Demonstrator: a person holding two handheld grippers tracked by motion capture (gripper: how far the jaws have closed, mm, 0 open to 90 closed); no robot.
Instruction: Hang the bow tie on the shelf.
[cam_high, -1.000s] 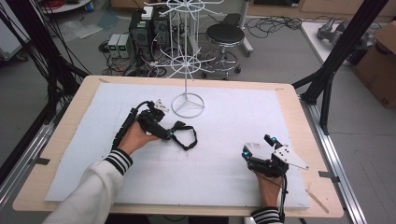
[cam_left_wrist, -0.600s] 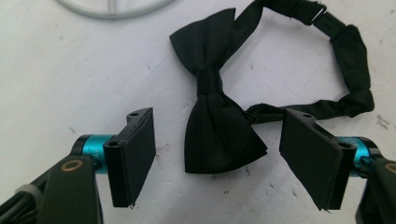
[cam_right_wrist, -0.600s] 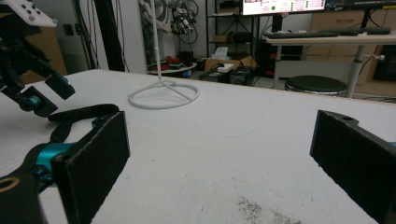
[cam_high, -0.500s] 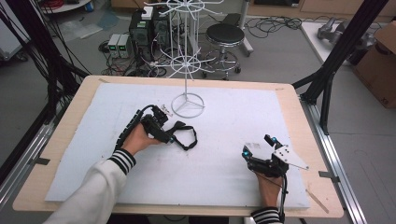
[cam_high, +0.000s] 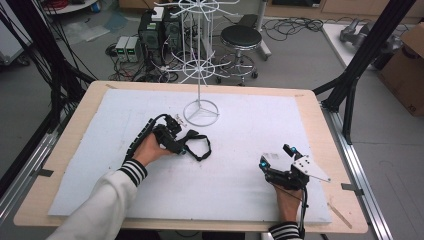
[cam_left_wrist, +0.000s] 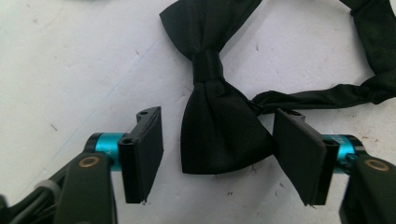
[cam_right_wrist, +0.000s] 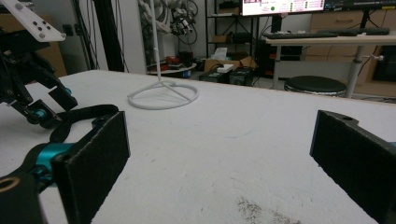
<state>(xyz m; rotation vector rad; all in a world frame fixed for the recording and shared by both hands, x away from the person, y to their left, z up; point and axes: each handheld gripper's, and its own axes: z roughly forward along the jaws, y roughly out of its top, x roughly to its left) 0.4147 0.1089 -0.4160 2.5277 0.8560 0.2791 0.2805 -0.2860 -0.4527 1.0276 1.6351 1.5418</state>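
Lying flat on the white-covered worktop (cam_high: 240, 185), left of centre, a black satin bow tie with a looped neck strap (cam_high: 196, 143) is sitting just in front of the white wire display stand (cam_high: 200, 111). From the high view the tie is appearing only as a dark loop at the tip of the left hand-held gripper (cam_high: 181, 145), and how the jaws stand there cannot be made out.

The left gripper view is supplying that detail. The left hand-held gripper (cam_left_wrist: 218, 156) is pointing down at the sheet with its jaws partly open and has just been closing. The near wing of the bow tie (cam_left_wrist: 219, 135) is lying between the two pads. The right-hand pad (cam_left_wrist: 299, 151) is meeting the edge of the wing. The left-hand pad (cam_left_wrist: 147, 149) is standing clear of the fabric, with white sheet showing in the gap. The tie is not yet clamped. The strap is running off to the upper right of that view.

The right hand-held gripper (cam_high: 277, 159) is resting low on the worktop near the front right edge, well apart from the tie. The right gripper view is showing the right hand-held gripper (cam_right_wrist: 219, 158) with its jaws wide apart and only bare sheet between them. Farther off it is showing the ring base of the stand (cam_right_wrist: 163, 97) and the strap at the left.
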